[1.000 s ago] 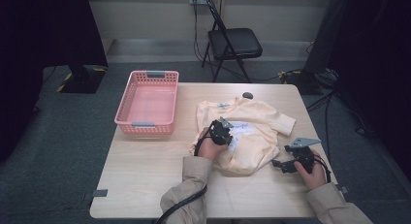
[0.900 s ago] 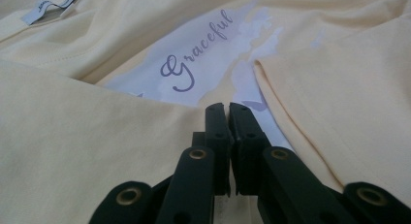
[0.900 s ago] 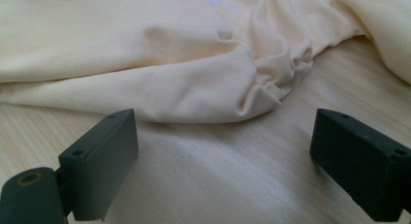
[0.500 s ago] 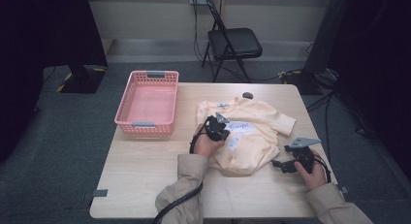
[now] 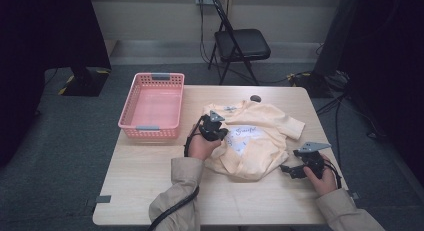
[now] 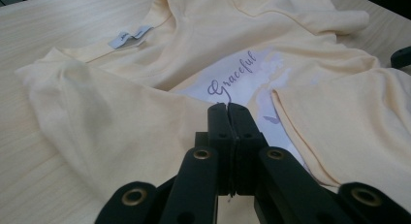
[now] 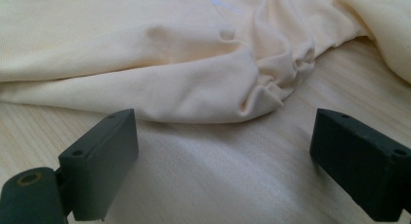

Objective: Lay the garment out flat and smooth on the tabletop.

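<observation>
A pale yellow T-shirt (image 5: 265, 141) lies crumpled on the wooden table (image 5: 150, 181), its white print reading "Graceful" facing up (image 6: 232, 73). My left gripper (image 5: 224, 135) hovers over the shirt's left part with its jaws pressed together (image 6: 228, 108); I see no cloth between them. My right gripper (image 5: 288, 171) rests low by the shirt's near right edge. Its jaws stand wide open (image 7: 225, 127) on either side of bare table, just short of a bunched fold of the shirt (image 7: 261, 88).
A pink plastic basket (image 5: 152, 127) stands at the table's far left. A small dark object (image 5: 255, 98) lies just beyond the shirt's collar. A black folding chair (image 5: 242, 43) stands on the floor behind the table. Bare table lies in front of both hands.
My left hand has lifted and shifted a little farther over the shirt. The right hand and its gripper have stayed where they were.
</observation>
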`<state>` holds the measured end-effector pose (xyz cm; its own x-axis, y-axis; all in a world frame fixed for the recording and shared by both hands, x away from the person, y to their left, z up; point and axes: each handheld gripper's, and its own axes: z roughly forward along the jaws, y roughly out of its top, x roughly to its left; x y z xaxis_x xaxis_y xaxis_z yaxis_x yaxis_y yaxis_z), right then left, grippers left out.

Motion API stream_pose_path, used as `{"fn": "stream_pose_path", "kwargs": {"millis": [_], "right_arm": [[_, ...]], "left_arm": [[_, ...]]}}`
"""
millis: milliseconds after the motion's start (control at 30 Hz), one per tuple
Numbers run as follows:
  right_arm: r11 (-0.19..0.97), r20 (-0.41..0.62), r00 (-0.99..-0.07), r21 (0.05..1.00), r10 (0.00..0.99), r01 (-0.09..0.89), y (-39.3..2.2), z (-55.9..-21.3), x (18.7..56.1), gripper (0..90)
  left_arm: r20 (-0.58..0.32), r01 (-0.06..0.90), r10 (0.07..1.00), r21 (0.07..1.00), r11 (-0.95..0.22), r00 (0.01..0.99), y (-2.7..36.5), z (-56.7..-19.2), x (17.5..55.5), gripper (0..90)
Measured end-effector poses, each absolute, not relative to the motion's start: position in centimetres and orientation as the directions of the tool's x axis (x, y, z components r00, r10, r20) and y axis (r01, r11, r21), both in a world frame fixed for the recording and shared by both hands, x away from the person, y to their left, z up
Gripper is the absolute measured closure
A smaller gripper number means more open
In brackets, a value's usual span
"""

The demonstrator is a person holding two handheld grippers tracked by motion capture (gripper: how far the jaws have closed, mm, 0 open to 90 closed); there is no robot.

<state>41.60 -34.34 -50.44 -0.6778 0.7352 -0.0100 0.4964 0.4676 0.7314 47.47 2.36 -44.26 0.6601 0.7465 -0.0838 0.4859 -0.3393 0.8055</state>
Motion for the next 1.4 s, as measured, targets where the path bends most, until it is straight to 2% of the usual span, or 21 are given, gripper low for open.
{"fn": "stream_pose_path", "kwargs": {"millis": [667, 1400], "right_arm": [[0.467, -0.01, -0.678, 0.732, 0.735, 0.496, -34.3, -50.4, 41.6, 9.1], [0.467, -0.01, -0.678, 0.731, 0.735, 0.497, -34.3, -50.4, 41.6, 9.1]], "left_arm": [[-0.123, 0.489, 0.771, 0.832, -0.263, 0.625, 5.7, -42.5, 47.6, 89.7], [-0.119, 0.477, 0.805, 0.851, -0.219, 0.581, 9.1, -41.4, 47.4, 89.7]]}}
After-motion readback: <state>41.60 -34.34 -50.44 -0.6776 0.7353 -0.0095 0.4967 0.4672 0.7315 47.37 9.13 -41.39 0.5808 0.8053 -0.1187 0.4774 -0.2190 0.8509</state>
